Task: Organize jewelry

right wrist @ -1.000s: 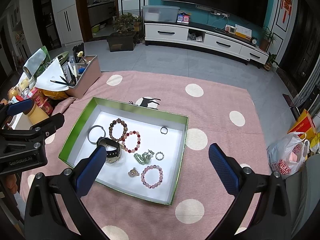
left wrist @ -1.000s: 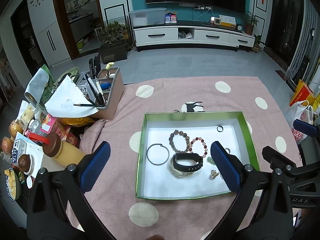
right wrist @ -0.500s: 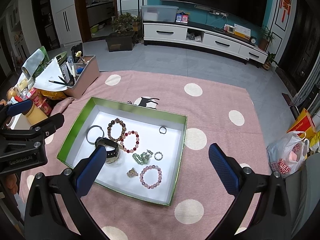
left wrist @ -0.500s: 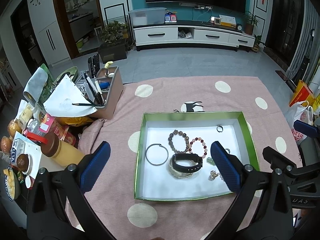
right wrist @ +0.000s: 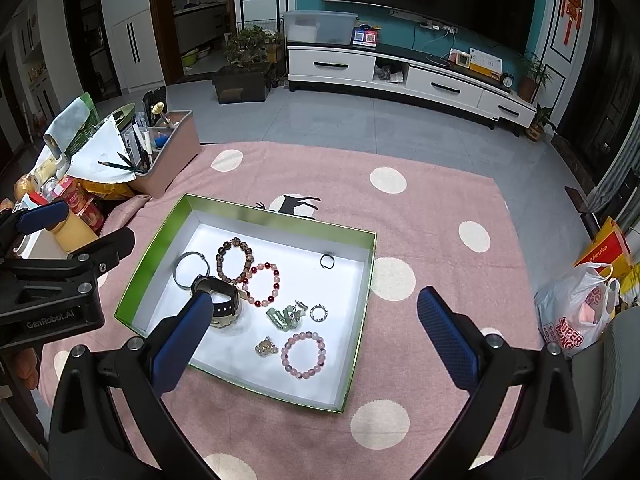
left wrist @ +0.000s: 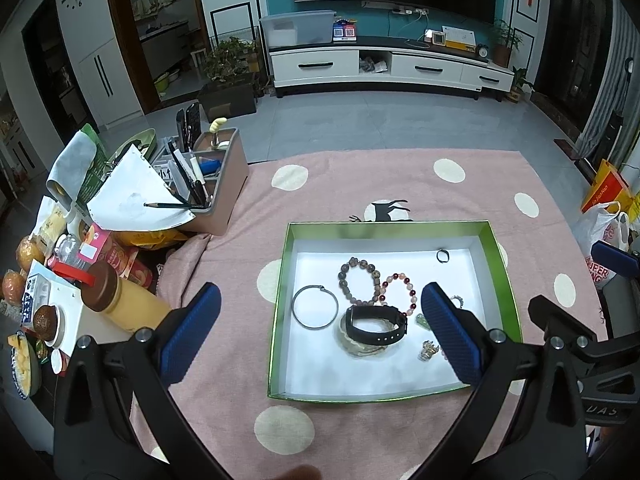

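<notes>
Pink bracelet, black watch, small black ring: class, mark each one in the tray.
Pink bracelet (right wrist: 303, 355), right wrist view, on its lower-left beads.
Black watch (left wrist: 376, 322), left wrist view, on the strap's front.
Black ring (right wrist: 327, 261), right wrist view, on its band.

left gripper: jaws wide apart, empty | over green tray | black watch inside

Both wrist cameras are looking steeply down from well above the pink cloth. The left view is facing the tray squarely at 12 o'clock; the right view is seeing the same tray toward 11 o'clock.
</notes>
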`<state>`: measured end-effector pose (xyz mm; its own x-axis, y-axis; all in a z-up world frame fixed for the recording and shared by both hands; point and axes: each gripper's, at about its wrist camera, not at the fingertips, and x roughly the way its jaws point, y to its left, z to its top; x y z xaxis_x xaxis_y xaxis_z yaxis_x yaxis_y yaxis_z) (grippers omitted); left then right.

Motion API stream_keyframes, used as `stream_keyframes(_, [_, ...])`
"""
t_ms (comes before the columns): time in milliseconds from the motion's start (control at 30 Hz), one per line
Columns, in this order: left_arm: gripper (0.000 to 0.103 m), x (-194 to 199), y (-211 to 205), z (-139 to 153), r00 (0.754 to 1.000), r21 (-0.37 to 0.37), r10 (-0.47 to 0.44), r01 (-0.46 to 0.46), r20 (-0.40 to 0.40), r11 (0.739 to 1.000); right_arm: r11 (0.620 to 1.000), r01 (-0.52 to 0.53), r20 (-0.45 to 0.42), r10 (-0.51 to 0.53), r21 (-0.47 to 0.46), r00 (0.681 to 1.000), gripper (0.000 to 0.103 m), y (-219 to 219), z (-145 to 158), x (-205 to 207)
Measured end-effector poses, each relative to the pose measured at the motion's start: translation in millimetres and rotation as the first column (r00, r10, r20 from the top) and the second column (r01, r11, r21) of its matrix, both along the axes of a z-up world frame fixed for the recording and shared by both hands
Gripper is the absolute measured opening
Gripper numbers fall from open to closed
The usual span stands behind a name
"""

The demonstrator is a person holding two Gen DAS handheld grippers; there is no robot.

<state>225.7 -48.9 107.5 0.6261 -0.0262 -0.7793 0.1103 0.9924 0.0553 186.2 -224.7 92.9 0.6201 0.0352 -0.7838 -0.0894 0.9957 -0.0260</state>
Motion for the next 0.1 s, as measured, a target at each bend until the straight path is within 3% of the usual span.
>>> stream_keyframes(100, [0.101, -0.5, -0.8, -1.1, 1.000, 0.002, 0.000, 0.000, -0.005, 1.000, 1.000, 0.000, 0.000, 0.000, -0.001, 1.000, 0.102, 0.0, 0.0, 0.0])
